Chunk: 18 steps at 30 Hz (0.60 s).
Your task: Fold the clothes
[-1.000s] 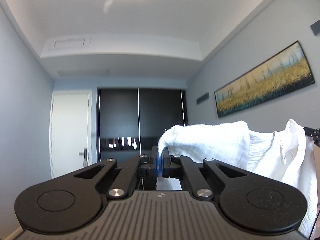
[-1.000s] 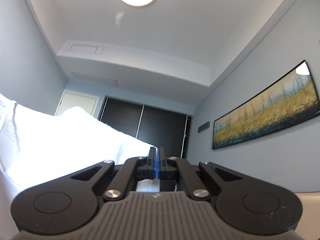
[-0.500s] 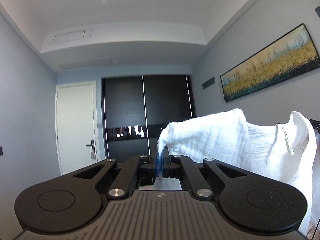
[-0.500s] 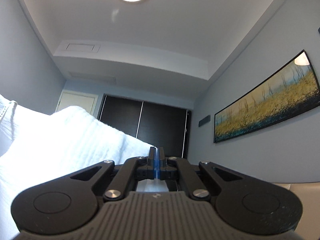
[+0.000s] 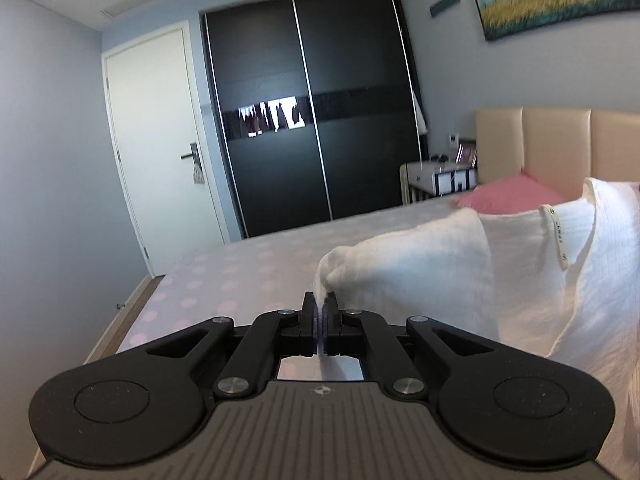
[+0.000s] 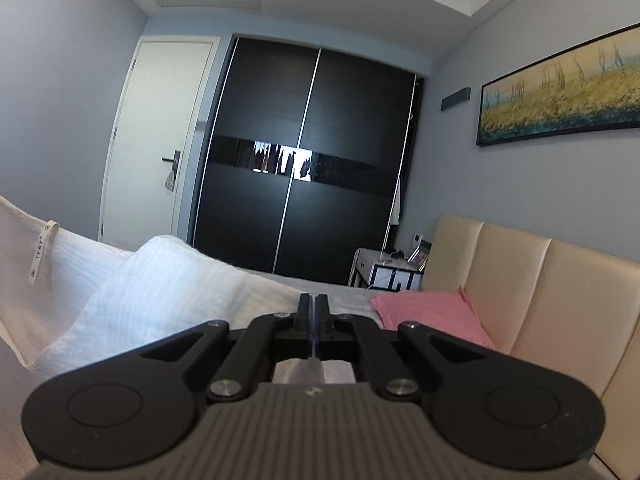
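Two tools, left tool [image 5: 321, 307] and right tool [image 6: 313, 307], each pinch white garment [image 5: 432, 264] above bed [image 5: 248, 264]; laying-out step; next, lower and spread flat.

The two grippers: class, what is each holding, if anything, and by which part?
Both hold one white garment. The left gripper pinches a bunched edge near one shoulder; the right gripper pinches the opposite edge, its exact spot hidden behind the fingers.

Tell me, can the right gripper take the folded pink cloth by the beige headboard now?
Probably not yet. The right gripper is shut on the white crinkled garment, so its jaws are occupied. The path looks free: the pink cloth lies uncovered just ahead.
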### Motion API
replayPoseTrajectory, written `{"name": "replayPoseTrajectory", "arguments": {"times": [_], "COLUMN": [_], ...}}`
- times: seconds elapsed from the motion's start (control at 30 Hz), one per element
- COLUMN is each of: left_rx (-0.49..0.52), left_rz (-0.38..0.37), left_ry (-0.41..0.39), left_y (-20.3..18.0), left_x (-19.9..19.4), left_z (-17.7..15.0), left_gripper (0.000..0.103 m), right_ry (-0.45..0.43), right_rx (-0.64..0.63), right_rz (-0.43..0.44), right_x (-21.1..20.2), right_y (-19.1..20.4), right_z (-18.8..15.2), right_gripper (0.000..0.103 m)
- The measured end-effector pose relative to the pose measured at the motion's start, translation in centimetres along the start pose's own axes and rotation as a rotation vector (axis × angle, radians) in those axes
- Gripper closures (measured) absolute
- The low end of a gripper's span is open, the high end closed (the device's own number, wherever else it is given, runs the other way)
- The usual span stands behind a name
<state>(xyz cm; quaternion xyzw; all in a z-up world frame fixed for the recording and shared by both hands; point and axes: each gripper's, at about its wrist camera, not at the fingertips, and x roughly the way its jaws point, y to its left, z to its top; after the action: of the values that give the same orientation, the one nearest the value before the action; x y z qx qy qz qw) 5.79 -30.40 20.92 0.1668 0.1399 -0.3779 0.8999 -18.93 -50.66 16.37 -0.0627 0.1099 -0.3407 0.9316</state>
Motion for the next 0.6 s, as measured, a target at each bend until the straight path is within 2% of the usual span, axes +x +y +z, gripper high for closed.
{"name": "replayPoseTrajectory", "arguments": {"times": [0.27, 0.5, 0.6], "left_rx": [0.077, 0.131, 0.161], "left_rz": [0.019, 0.009, -0.001], "left_ry": [0.197, 0.361, 0.425], "left_y": [0.9, 0.2, -0.6], "left_x": [13.6, 23.0, 26.0], "left_z": [-5.3, -11.5, -13.6], "left_gripper": [0.102, 0.102, 0.102], "right_ry": [0.176, 0.336, 0.410], "right_rx": [-0.047, -0.093, -0.102], "right_rz": [-0.030, -0.056, -0.066], "right_x": [13.6, 23.6, 26.5], "right_y": [4.2, 8.3, 10.3], "right_z": [-4.8, -11.9, -16.0], "right_gripper": [0.102, 0.102, 0.102]}}
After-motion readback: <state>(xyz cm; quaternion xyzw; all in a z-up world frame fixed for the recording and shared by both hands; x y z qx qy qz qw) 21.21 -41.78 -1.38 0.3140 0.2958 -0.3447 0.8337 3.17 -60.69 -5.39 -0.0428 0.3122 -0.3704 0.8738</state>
